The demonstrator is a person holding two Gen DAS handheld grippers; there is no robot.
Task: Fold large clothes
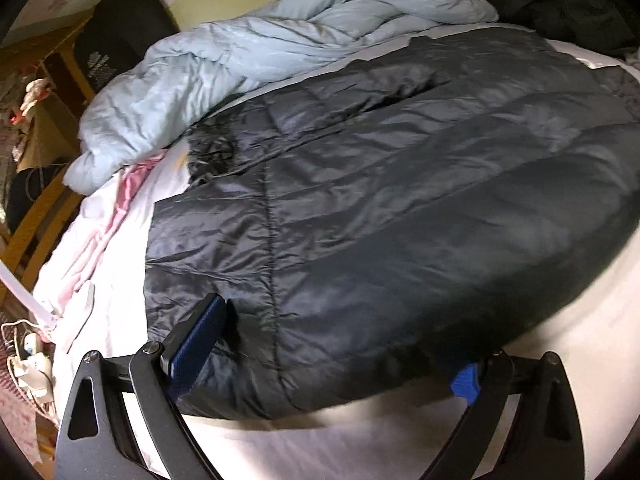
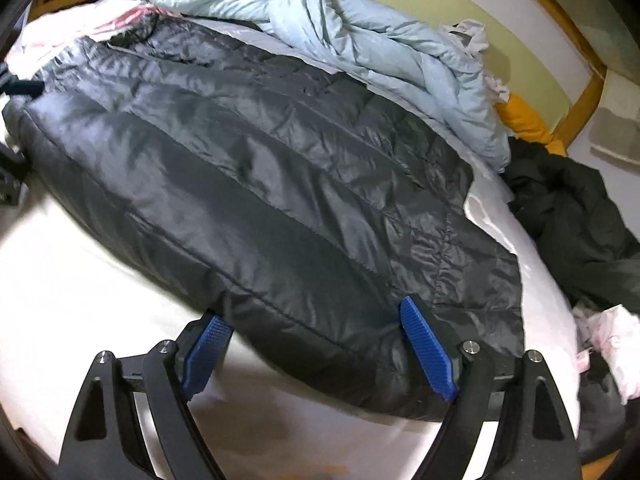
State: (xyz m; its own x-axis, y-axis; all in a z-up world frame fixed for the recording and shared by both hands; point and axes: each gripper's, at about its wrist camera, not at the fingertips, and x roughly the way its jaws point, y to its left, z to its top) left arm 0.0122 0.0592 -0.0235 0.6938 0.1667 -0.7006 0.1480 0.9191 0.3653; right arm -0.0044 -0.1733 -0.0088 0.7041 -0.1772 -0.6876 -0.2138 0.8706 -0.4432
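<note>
Bed (image 1: 580, 320), white sheet, filling lower and centre frame in both views. Puffer jacket (image 1: 380, 208), dark grey, quilted, spread flat across centre of frame on the sheet, near hem at bottom of frame; also centre of right wrist view (image 2: 260, 184). Duvet (image 1: 224, 64), pale blue, crumpled, upper left to top centre, touching far edge of jacket; top centre in right wrist view (image 2: 320, 32). Black garment (image 2: 572, 216), heaped, right of frame, apart from jacket; upper right in left wrist view (image 1: 568, 4). Pink cloth (image 1: 120, 208), left of frame, beside jacket collar end. Orange item (image 2: 524, 124), right of frame, against wooden bed frame (image 2: 576, 36). Left gripper (image 1: 332, 356), bottom of frame, jaws wide, jacket hem lying between blue pads, left pad resting on fabric. Right gripper (image 2: 316, 348), bottom of frame, jaws wide, straddling jacket hem, nothing clamped. Power strip (image 1: 32, 364), lower left edge, on floor.
</note>
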